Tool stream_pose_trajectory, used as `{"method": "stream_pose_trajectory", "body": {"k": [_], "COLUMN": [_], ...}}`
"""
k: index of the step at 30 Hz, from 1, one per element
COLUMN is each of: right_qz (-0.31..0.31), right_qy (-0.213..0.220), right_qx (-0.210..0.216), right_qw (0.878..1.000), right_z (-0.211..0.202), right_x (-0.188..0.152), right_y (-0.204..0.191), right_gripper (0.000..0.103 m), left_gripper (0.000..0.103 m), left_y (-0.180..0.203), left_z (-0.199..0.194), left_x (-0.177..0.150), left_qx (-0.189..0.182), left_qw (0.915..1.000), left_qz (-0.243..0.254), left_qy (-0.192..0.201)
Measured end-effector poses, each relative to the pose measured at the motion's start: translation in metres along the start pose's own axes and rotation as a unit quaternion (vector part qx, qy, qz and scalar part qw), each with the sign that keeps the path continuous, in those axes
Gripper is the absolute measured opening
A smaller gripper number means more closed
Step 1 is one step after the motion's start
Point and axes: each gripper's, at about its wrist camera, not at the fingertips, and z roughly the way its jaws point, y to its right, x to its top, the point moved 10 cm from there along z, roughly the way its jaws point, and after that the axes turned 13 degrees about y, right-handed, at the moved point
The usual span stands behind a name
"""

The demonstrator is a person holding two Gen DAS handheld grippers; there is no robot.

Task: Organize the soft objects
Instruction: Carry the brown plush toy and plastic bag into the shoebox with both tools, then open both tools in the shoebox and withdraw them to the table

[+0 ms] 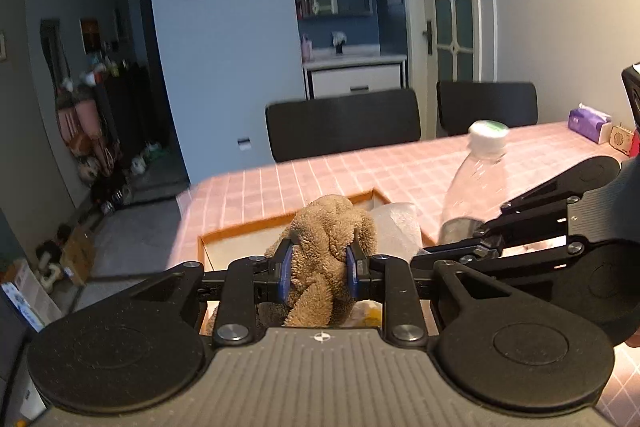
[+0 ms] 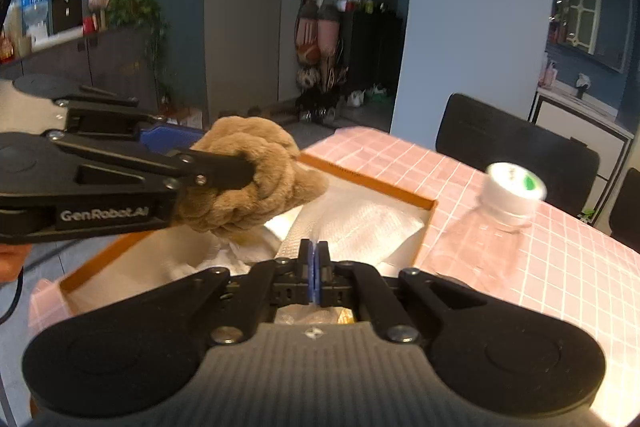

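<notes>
My left gripper point(image 1: 319, 267) is shut on a brown knotted plush toy point(image 1: 328, 247) and holds it above an open orange-rimmed box point(image 1: 244, 229). In the right wrist view the same gripper point(image 2: 240, 171) comes in from the left with the plush point(image 2: 256, 179) over the box point(image 2: 368, 183). My right gripper point(image 2: 315, 277) is shut with nothing between its blue pads, low over the box. White bubble wrap point(image 2: 360, 227) lies inside the box and also shows in the left wrist view point(image 1: 396, 227).
A clear plastic bottle with a white cap point(image 1: 476, 179) stands right of the box on the pink checked tablecloth point(image 1: 332, 179); it also shows in the right wrist view point(image 2: 508, 199). Two black chairs point(image 1: 344, 123) stand behind the table. A purple tissue pack point(image 1: 590, 123) lies far right.
</notes>
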Motion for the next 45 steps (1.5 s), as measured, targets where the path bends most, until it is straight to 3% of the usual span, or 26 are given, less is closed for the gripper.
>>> {"method": "stream_pose_trajectory", "body": {"k": [9, 16, 20, 25, 28, 32, 37, 39, 41, 45], "right_qz": [-0.026, -0.043, -0.056, -0.073, -0.075, -0.078, -0.083, -0.082, -0.08, -0.093], "right_qy": [-0.067, -0.109, -0.126, -0.139, -0.139, -0.132, -0.113, -0.101, -0.089, -0.066], "right_qx": [0.005, 0.012, 0.019, 0.026, 0.025, 0.018, 0.014, 0.017, 0.023, 0.024], "right_qw": [0.997, 0.993, 0.99, 0.987, 0.987, 0.988, 0.99, 0.991, 0.993, 0.993], "right_z": [0.068, 0.091, 0.094, 0.098, 0.1, 0.096, 0.08, 0.072, 0.063, 0.042], "right_x": [-0.022, -0.038, -0.042, -0.044, -0.044, -0.039, -0.03, -0.026, -0.021, -0.012], "right_y": [0.009, 0.008, 0.003, 0.0, 0.001, -0.001, -0.001, -0.002, -0.006, -0.015], "right_gripper": [0.0, 0.0, 0.001, 0.005, 0.006, 0.022, 0.033, 0.047, 0.054, 0.055], "left_gripper": [0.029, 0.029, 0.03, 0.031, 0.041, 0.045, 0.057, 0.059, 0.066, 0.066], "left_y": [-0.018, -0.012, -0.013, -0.012, -0.013, -0.015, -0.017, -0.018, -0.018, -0.016], "left_z": [0.025, 0.036, 0.037, 0.032, 0.031, 0.028, 0.013, 0.005, -0.005, -0.02], "left_x": [-0.036, -0.052, -0.058, -0.059, -0.057, -0.049, -0.036, -0.028, -0.021, -0.006], "left_qx": [-0.004, -0.015, -0.021, -0.017, -0.012, -0.006, 0.009, 0.011, 0.013, 0.025], "left_qw": [0.998, 0.9929, 0.9901, 0.9897, 0.9899, 0.9909, 0.9933, 0.9947, 0.9962, 0.998], "left_qz": [-0.008, 0.02, 0.007, 0.009, 0.004, 0.004, 0.002, -0.002, -0.007, -0.014], "left_qy": [-0.062, -0.116, -0.139, -0.142, -0.141, -0.135, -0.115, -0.102, -0.086, -0.056]}}
